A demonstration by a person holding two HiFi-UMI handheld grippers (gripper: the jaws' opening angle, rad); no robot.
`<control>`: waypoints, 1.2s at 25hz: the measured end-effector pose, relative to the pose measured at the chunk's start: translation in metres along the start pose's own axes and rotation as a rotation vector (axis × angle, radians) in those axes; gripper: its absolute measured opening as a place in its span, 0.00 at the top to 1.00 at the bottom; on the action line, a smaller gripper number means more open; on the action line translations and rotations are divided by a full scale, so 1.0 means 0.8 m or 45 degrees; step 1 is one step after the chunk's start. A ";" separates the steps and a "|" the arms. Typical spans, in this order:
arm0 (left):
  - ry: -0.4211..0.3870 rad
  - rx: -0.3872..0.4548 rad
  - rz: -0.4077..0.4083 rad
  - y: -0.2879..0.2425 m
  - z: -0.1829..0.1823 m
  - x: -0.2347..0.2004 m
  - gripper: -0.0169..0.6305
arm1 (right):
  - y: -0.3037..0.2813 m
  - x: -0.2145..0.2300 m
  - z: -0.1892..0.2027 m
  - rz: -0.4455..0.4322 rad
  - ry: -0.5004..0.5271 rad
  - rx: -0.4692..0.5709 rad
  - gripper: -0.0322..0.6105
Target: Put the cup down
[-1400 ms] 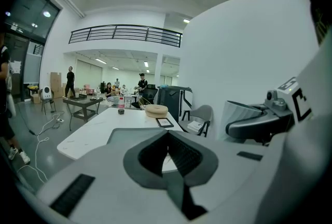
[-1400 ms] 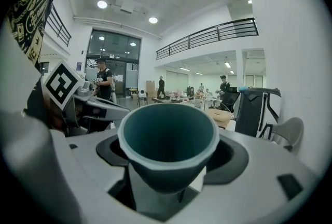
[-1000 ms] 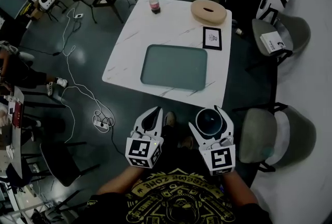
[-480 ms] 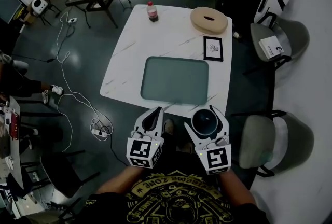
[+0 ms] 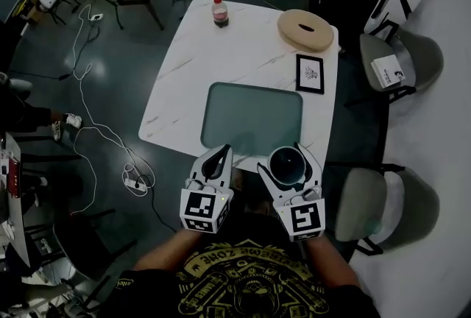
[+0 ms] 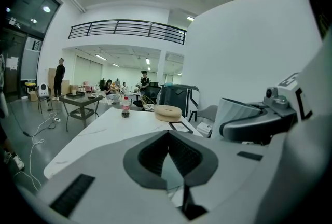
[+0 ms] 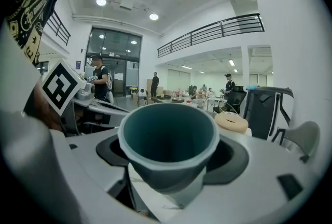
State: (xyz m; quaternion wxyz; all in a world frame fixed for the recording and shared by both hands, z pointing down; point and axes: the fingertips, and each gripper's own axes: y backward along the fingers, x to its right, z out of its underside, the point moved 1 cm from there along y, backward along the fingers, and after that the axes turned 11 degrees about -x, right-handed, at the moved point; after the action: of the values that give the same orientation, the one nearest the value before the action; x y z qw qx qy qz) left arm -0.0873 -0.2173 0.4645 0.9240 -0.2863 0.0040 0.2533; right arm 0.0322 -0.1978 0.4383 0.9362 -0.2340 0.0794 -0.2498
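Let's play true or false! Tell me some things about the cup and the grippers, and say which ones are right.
1. The right gripper holds the cup. True.
2. The cup stands on the tray. False: it is in the right gripper's jaws, not set down.
3. The left gripper holds a bottle. False: its jaws are together on nothing; the bottle stands at the table's far edge.
4. The cup has nothing inside. True.
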 end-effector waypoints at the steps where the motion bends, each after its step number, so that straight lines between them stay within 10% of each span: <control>1: -0.001 -0.002 -0.002 -0.004 -0.001 -0.004 0.96 | -0.007 0.001 0.001 0.000 0.000 -0.004 0.36; 30: -0.014 -0.136 0.015 -0.106 0.024 -0.073 0.96 | -0.149 0.026 0.036 -0.017 -0.020 -0.080 0.36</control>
State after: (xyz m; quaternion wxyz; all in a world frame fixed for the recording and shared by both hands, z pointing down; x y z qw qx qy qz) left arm -0.1011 -0.2940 0.5344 0.9060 -0.3337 -0.0129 0.2601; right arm 0.0060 -0.2881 0.5200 0.9274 -0.2657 0.0782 -0.2515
